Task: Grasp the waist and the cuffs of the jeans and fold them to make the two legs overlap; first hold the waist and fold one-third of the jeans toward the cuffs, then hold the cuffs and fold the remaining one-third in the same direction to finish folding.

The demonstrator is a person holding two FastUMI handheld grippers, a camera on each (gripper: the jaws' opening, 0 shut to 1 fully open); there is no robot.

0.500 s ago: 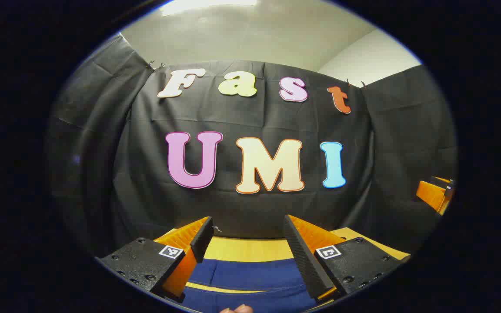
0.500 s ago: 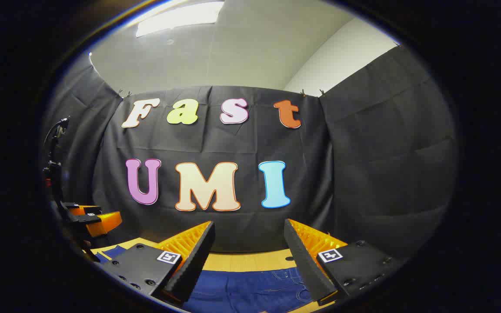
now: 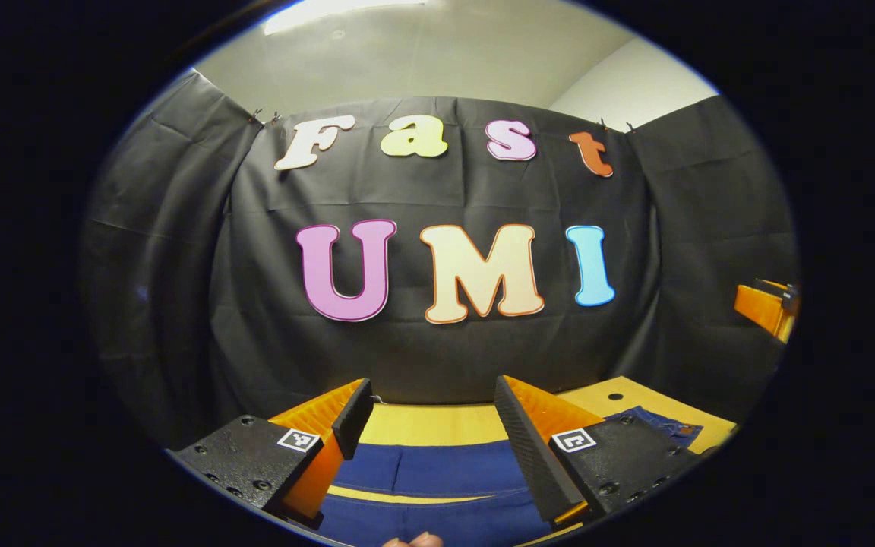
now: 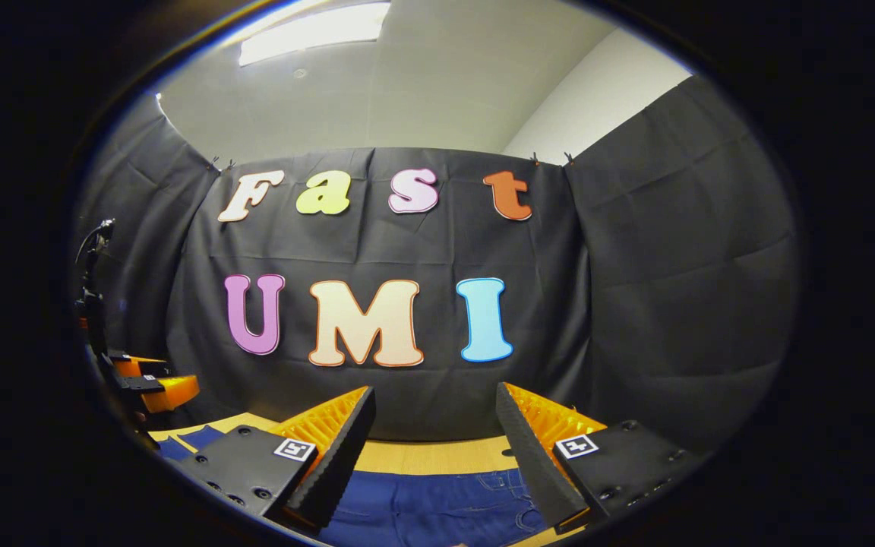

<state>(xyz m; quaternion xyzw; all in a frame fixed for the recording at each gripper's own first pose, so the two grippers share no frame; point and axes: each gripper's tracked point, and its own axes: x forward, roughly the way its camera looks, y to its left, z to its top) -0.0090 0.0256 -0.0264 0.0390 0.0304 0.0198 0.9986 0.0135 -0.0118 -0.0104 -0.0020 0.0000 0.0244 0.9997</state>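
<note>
Dark blue jeans (image 3: 437,471) lie flat on a yellow wooden table (image 3: 437,424). In the left gripper view two leg parts show with a strip of table between them. My left gripper (image 3: 431,406) hovers open above them, nothing between its fingers. In the right gripper view the jeans (image 4: 437,505) show stitched pockets near the waist. My right gripper (image 4: 434,414) hangs open above that end, holding nothing. The right gripper (image 3: 768,308) appears at the far right of the left gripper view, and the left gripper (image 4: 156,387) at the far left of the right gripper view.
Black cloth walls close the booth on three sides right behind the table's far edge (image 4: 437,456). A black stand with cables (image 4: 92,304) rises at the left in the right gripper view. A fingertip (image 3: 413,540) peeks in at the bottom of the left gripper view.
The left gripper view has tipped downward and turned a little, so more table and a jeans part at the right come into sight. The right gripper view has barely shifted.
</note>
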